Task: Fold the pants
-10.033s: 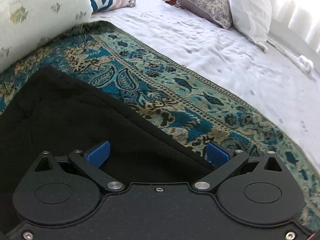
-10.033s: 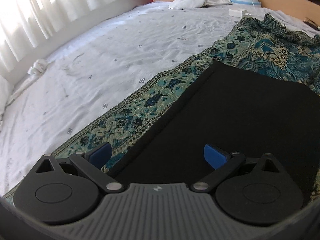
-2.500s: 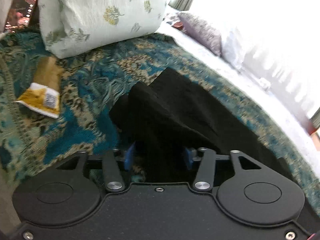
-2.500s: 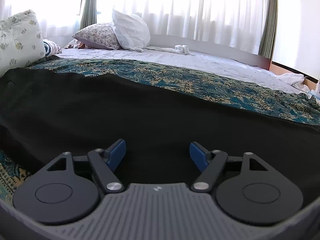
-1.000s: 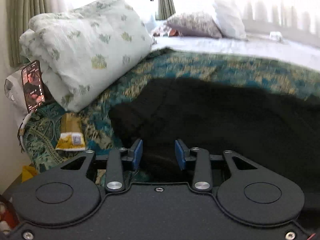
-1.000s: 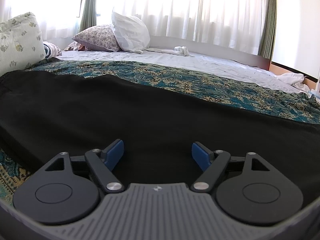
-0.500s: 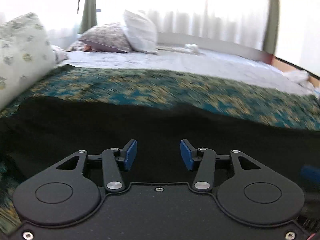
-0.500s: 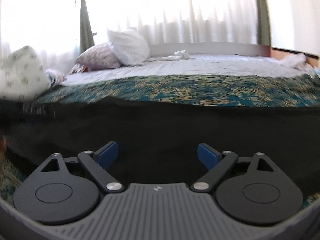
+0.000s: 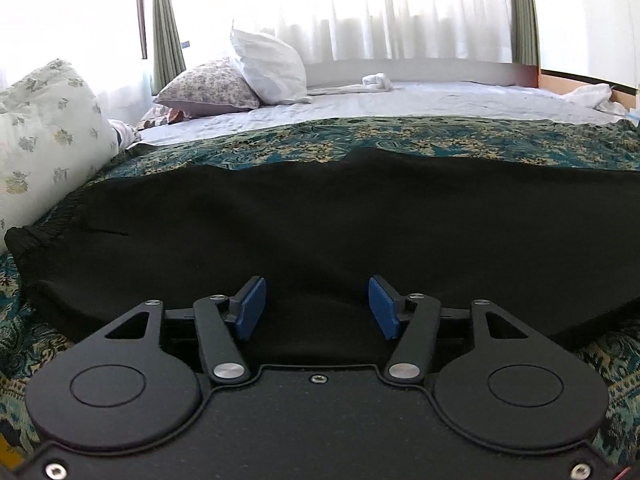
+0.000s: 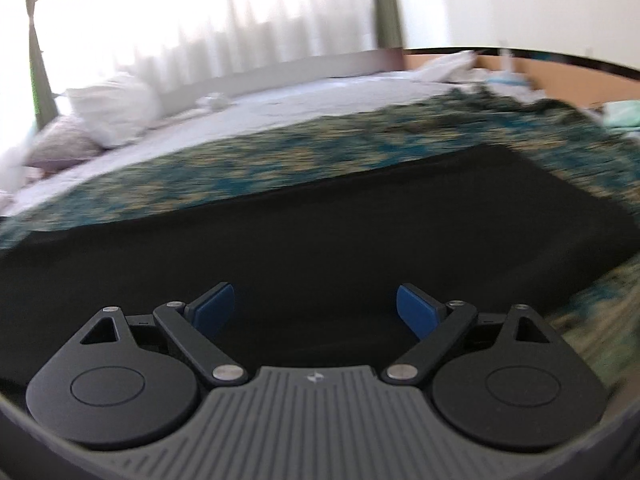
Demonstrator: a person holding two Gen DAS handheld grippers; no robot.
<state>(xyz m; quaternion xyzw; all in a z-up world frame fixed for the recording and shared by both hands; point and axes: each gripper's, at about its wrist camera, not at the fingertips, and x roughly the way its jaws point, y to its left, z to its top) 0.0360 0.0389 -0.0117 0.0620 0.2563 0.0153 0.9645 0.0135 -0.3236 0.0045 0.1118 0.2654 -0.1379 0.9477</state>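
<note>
Left wrist view: we see the black pants (image 9: 320,216) lying lengthwise across the patterned bedspread (image 9: 440,140), just ahead of our left tool (image 9: 316,308), its jaws just widened, empty. Our right tool (image 10: 316,312) gapes wide nearer the far end.

Both wrist cams sit low behind their fingers, looking across the black pants (image 9: 320,216) (image 10: 320,240) toward the curtains (image 9: 400,8).
</note>
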